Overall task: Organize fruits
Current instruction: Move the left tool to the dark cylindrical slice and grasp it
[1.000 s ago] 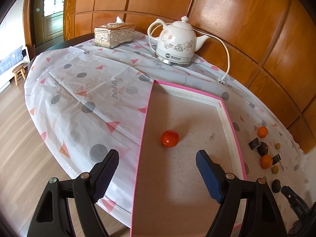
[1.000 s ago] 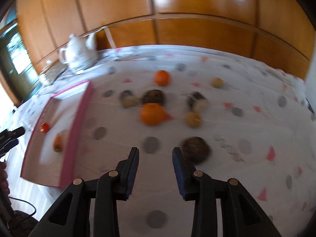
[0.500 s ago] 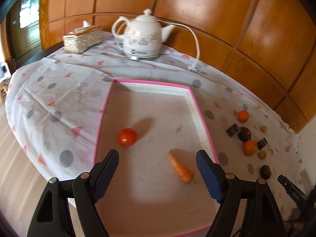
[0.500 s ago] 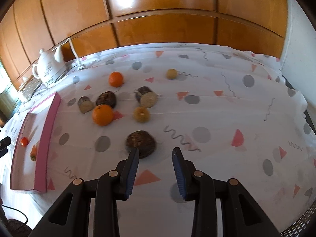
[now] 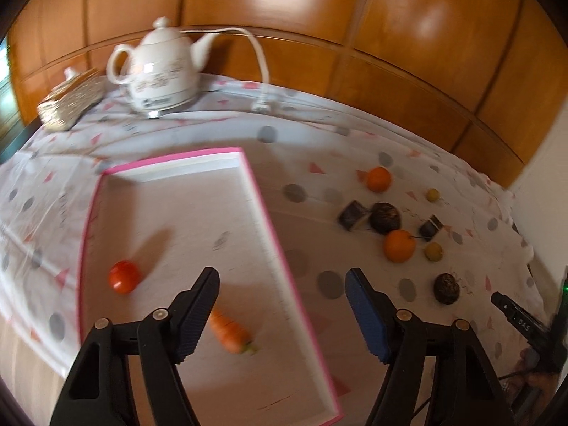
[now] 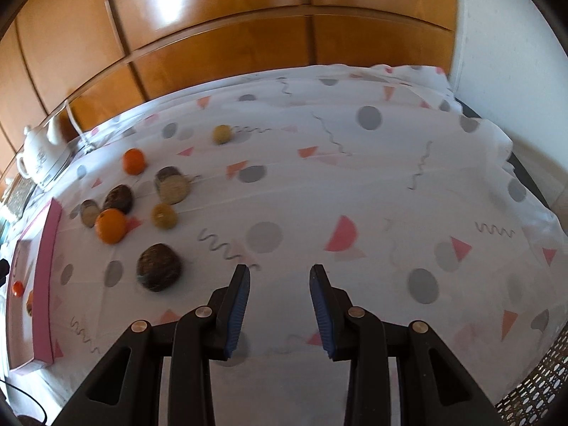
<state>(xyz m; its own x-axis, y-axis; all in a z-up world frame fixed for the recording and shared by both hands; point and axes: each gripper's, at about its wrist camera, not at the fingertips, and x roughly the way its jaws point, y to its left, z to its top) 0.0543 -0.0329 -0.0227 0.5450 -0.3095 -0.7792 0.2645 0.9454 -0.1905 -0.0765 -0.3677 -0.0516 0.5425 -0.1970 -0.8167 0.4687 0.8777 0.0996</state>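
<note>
A pink-rimmed tray (image 5: pixel 264 209) holds a red tomato (image 5: pixel 123 276) and a carrot (image 5: pixel 230 332). My left gripper (image 5: pixel 282 309) is open and empty above the tray's right rim. Right of the tray lie loose fruits: two oranges (image 5: pixel 399 245) (image 5: pixel 378 179), dark round fruits (image 5: pixel 385 217) (image 5: pixel 446 288), small yellow fruits (image 5: pixel 433 251) and dark cut pieces (image 5: pixel 351 215). In the right wrist view my right gripper (image 6: pixel 279 303) is open and empty over bare cloth, right of a dark round fruit (image 6: pixel 158 266) and an orange (image 6: pixel 111 226). The tray (image 6: pixel 48 248) shows at the left edge.
A white electric kettle (image 5: pixel 161 71) with its cord and a gold tissue box (image 5: pixel 71 101) stand at the back left. Wood panelling runs behind the table. The patterned cloth (image 6: pixel 355 184) drops off at the table's right edge, next to a white wall.
My left view has swung right, so the tray shifts left and the loose fruits show more. My right gripper has moved right, past the dark fruit, and its jaws have opened wider.
</note>
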